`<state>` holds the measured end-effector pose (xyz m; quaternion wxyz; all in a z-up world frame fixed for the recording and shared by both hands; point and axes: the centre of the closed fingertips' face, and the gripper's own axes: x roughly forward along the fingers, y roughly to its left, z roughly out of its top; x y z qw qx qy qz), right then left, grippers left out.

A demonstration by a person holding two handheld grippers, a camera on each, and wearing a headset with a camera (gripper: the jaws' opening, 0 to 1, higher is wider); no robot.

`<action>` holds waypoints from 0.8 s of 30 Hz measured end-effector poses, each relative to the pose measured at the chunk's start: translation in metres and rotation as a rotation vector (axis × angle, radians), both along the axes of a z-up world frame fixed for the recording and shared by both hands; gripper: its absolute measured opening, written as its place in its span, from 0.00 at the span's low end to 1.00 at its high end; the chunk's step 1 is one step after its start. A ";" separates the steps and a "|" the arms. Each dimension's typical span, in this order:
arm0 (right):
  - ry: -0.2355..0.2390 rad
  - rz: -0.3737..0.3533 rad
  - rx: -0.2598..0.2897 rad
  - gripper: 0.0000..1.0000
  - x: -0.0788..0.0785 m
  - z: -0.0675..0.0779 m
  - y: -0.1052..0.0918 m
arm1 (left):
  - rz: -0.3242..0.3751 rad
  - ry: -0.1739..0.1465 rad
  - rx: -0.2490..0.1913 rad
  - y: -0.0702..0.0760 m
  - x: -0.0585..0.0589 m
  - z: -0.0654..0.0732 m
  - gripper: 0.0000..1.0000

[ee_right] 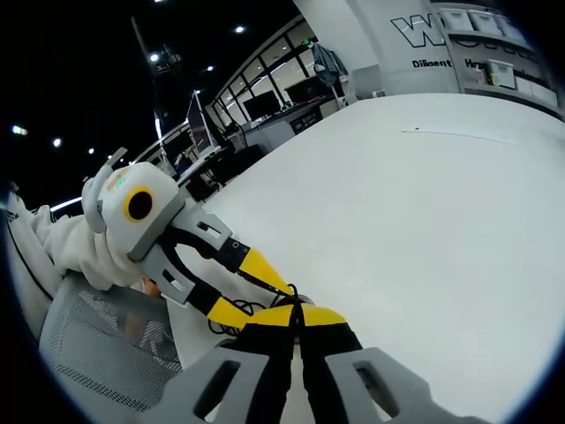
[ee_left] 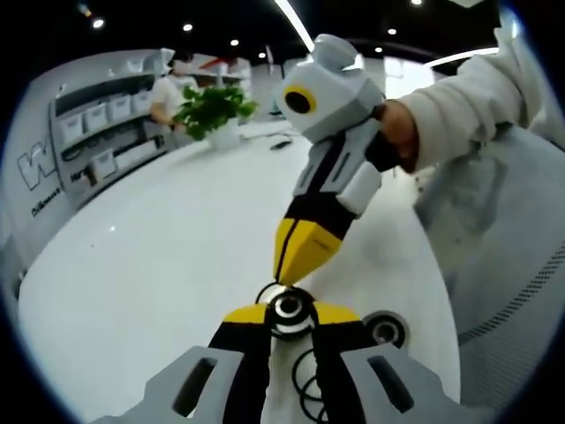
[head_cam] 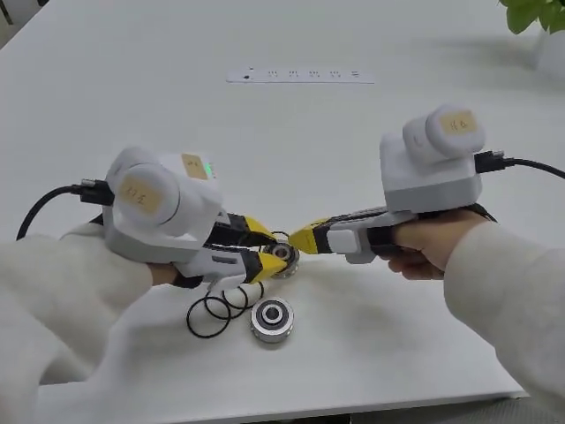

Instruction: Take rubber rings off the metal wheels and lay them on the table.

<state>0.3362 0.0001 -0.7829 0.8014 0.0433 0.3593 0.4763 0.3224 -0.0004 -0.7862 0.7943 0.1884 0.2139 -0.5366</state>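
Observation:
My left gripper (head_cam: 273, 251) is shut on a small metal wheel (head_cam: 282, 256), held just above the white table (head_cam: 371, 132). My right gripper (head_cam: 297, 240) comes in from the right with its yellow jaws pressed together at the wheel's rim, pinching a thin black rubber ring (head_cam: 280, 235). In the left gripper view the wheel (ee_left: 290, 305) sits between my left gripper (ee_left: 290, 316) jaws, with the right gripper (ee_left: 281, 276) tip touching its top. In the right gripper view my right gripper (ee_right: 298, 316) hides the wheel; the left gripper (ee_right: 265, 299) reaches in from the left.
A second metal wheel (head_cam: 271, 319) lies flat near the table's front edge, with loose black rubber rings (head_cam: 208, 316) beside it on the left. A white power strip (head_cam: 300, 77) lies far back, and a potted plant (head_cam: 534, 13) is at the far right corner.

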 end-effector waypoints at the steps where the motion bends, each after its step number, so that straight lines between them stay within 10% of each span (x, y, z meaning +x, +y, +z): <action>1: 0.001 -0.001 0.001 0.00 0.000 0.000 0.000 | -0.002 -0.003 -0.001 0.001 -0.001 0.002 0.23; 24: -0.031 -0.023 0.058 0.00 0.006 0.020 0.002 | 0.058 -0.098 -0.043 0.039 -0.008 0.053 0.55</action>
